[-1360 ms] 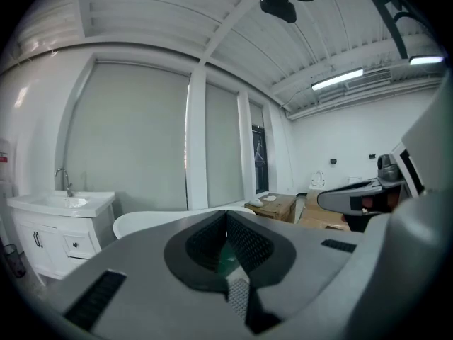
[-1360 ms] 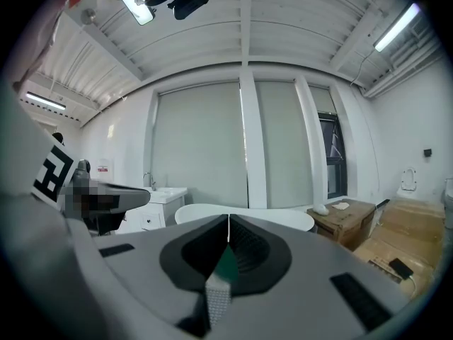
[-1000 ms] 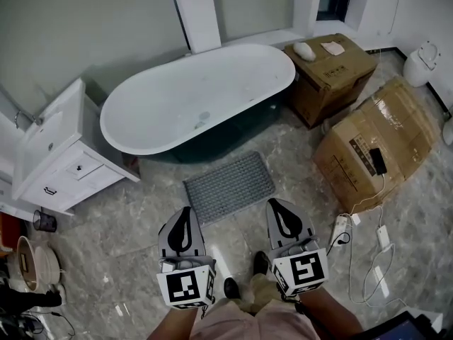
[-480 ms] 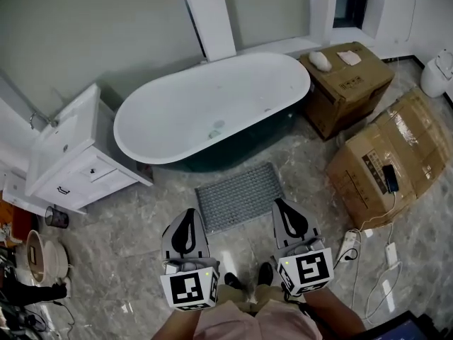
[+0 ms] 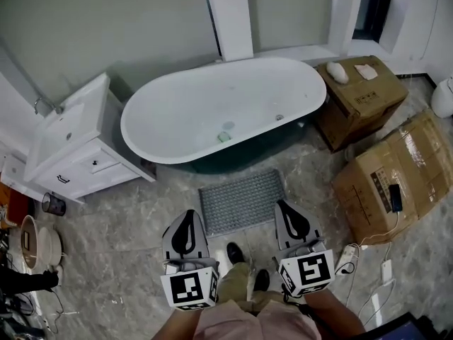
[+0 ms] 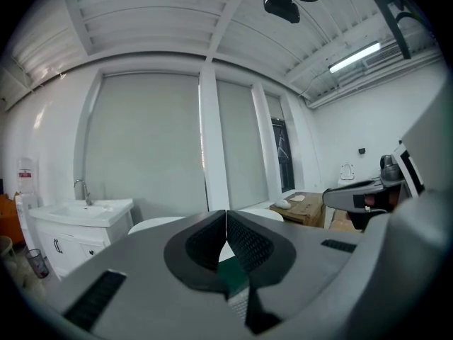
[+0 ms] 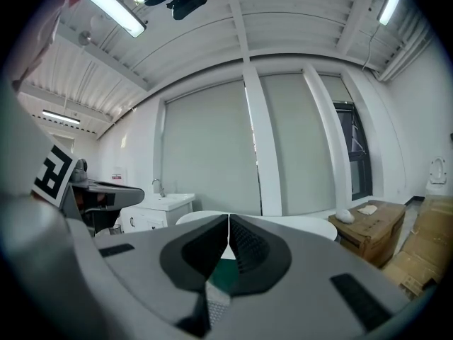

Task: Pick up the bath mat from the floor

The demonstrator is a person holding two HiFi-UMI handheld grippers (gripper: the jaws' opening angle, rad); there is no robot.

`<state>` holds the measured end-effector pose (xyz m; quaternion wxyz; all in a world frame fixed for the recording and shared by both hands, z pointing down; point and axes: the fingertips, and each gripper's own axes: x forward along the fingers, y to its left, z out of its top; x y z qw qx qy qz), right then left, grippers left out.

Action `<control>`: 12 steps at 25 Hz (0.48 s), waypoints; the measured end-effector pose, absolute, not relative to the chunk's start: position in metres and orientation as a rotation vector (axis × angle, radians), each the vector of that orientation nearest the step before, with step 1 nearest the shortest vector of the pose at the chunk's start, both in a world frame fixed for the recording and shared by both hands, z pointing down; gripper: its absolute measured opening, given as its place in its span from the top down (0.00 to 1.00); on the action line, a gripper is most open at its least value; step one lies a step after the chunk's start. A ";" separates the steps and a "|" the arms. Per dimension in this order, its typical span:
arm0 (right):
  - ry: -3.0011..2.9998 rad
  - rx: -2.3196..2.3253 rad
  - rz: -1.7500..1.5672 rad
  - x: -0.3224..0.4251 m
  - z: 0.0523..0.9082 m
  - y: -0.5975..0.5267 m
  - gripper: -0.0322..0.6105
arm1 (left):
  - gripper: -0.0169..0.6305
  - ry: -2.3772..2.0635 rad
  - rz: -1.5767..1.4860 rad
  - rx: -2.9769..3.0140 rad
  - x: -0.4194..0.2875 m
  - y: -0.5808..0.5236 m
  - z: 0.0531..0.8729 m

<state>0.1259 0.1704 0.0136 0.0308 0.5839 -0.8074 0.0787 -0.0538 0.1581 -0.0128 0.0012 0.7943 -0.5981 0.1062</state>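
1. A grey, ribbed, rectangular bath mat [image 5: 242, 201] lay flat on the grey marble floor [image 5: 120, 239], just in front of a white oval bathtub [image 5: 219, 112].
2. The left gripper [image 5: 187, 217] was held above the floor beside the mat's near-left corner, its jaws pressed together on nothing.
3. The right gripper [image 5: 285, 210] was held by the mat's near-right corner, its jaws likewise together and empty.
4. A white vanity cabinet [image 5: 74, 151] stood left of the tub, and brown cardboard boxes [image 5: 393, 179] stood to its right.
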 end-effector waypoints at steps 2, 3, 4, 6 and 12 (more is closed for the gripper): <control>-2.481 1.794 0.248 0.122 0.016 0.161 0.92 | 0.93 -1.879 0.331 2.482 -0.059 0.148 -0.009; -2.478 1.789 0.249 0.120 0.017 0.156 0.92 | 0.94 -1.880 0.330 2.477 -0.062 0.142 -0.006; -2.476 1.782 0.247 0.118 0.019 0.150 0.92 | 0.93 -1.880 0.328 2.474 -0.065 0.137 -0.005; -2.470 1.775 0.244 0.112 0.020 0.136 0.92 | 0.93 -1.877 0.320 2.468 -0.071 0.124 -0.002; -2.466 1.757 0.235 0.086 0.022 0.093 0.92 | 0.94 -1.872 0.307 2.432 -0.098 0.085 0.008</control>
